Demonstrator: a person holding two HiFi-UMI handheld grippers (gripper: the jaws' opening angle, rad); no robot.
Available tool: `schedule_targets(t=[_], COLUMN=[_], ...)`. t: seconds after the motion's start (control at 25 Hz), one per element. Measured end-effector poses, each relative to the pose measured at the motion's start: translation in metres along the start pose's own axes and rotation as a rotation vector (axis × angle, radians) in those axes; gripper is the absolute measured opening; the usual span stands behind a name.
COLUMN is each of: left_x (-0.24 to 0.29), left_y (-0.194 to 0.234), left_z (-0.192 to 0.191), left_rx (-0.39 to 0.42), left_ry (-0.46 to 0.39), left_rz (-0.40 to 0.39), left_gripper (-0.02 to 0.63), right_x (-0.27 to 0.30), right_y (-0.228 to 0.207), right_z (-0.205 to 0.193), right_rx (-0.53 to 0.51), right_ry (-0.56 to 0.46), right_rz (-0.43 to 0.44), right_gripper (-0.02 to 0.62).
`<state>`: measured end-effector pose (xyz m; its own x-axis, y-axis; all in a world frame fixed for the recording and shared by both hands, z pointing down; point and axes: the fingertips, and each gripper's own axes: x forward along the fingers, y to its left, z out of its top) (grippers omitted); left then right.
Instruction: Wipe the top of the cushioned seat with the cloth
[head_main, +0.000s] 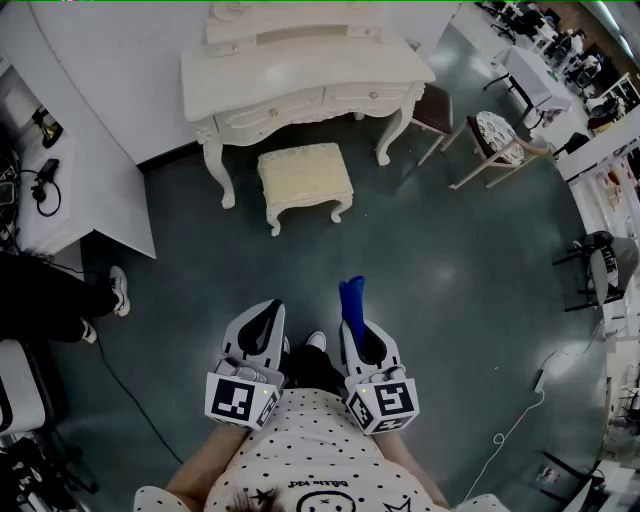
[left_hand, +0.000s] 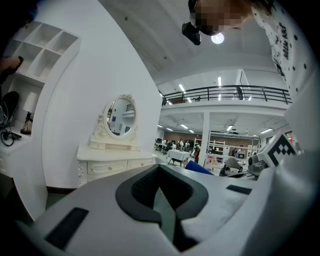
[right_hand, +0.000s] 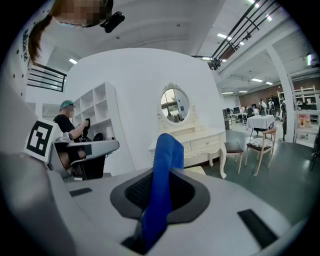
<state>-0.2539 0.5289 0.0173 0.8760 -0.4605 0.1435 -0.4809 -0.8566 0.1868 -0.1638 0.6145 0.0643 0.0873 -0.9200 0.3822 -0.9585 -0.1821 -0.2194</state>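
Observation:
The cushioned seat (head_main: 304, 176) is a cream stool with curved legs, standing on the floor in front of a white dressing table (head_main: 300, 75). My right gripper (head_main: 356, 322) is shut on a blue cloth (head_main: 352, 297), which sticks up from its jaws (right_hand: 164, 170). The left gripper (head_main: 262, 318) is shut with nothing in it, its jaws pressed together in the left gripper view. Both grippers hang close to my body, well short of the stool. A corner of the stool (right_hand: 198, 171) shows just past the cloth in the right gripper view.
A white partition (head_main: 105, 150) stands at the left, with a seated person's legs (head_main: 60, 295) beside it. Two chairs (head_main: 495, 140) stand right of the dressing table. A cable (head_main: 510, 425) trails on the grey-green floor at the right. Open floor lies between me and the stool.

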Motion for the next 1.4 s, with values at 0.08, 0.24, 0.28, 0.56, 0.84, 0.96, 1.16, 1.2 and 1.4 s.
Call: schedule_targets(t=[0.08,0.24,0.28,0.56,0.84,0.96,1.16,1.2,1.4], left_x=[0.0,0.002,0.003,0.009,0.019,0.026,0.034,0.035,0.044], left_y=[-0.001,-0.002,-0.003,-0.011,-0.024,-0.029,-0.038,-0.039,-0.032], left_z=[0.001,0.003,0.003,0.003,0.005,0.005,-0.002,-0.002,-0.004], left_rx=[0.0,0.001,0.001,0.006,0.012,0.016,0.006,0.006,0.01], left_ry=[-0.006,-0.013,-0.014,-0.011,-0.018,-0.027,-0.026,-0.024,-0.009], left_rz=[-0.005,-0.009,-0.01,-0.01,-0.003,0.004,0.016,0.016,0.009], left_gripper=[-0.002,-0.002,-0.002,-0.003,-0.003,-0.002,-0.003,-0.002,-0.003], right_x=[0.001,0.002,0.003,0.0,-0.004,-0.004,-0.005,-0.004,0.007], right_y=[0.0,0.0,-0.001,-0.01,-0.021,-0.028,-0.051,-0.055,-0.058], right_z=[0.0,0.001,0.001,0.002,0.006,0.007,-0.004,-0.005,-0.004], right_rx=[-0.003,-0.006,-0.006,-0.004,-0.015,-0.022,0.024,0.038,0.061], right_ry=[0.001,0.001,0.0,0.0,-0.01,-0.016,0.022,0.024,0.033], right_rz=[0.003,0.008,0.01,0.019,0.053,0.076,0.044,0.038,0.035], right_gripper=[0.061,0.061,0.061,0.061,0.061,0.061,0.061,0.061,0.061])
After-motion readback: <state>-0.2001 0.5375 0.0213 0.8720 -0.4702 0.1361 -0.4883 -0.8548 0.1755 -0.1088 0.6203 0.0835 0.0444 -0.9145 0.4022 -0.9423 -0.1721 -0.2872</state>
